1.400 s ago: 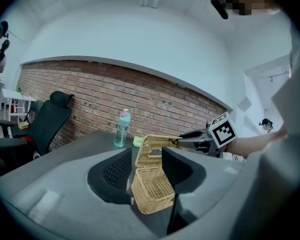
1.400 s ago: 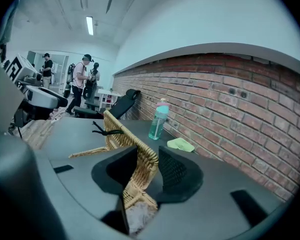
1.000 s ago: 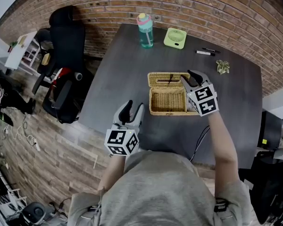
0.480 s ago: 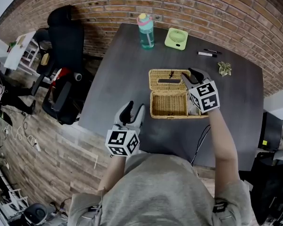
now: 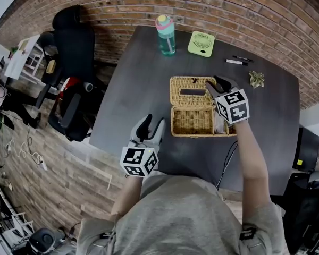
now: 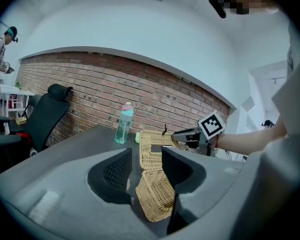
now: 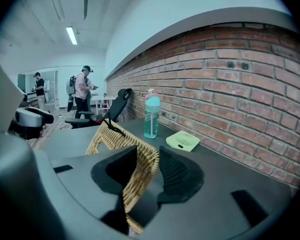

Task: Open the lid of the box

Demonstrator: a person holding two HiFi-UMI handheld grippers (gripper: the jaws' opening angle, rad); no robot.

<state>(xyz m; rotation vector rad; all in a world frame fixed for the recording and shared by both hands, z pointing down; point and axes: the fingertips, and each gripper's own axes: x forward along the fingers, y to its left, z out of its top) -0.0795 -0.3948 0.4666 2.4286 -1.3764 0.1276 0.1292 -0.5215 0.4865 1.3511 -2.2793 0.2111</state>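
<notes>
Wicker box (image 5: 191, 121) at bench (image 5: 138, 78) centre, lid (image 5: 190, 91) raised at its 12 o'clock edge, clenched at the 3 o'clock corner in right claw (image 5: 217, 85). Left claw (image 5: 151, 122) released, empty, at box's 7 o'clock.

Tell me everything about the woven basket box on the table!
The basket box is tan woven wicker, rectangular, sitting on the dark table. It looks empty inside. Its lid stands open, raised from the far side, with a dark slot in the middle and a small black loop on its top edge. The right claw pinches the lid's right edge. Nothing else touches it.
</notes>
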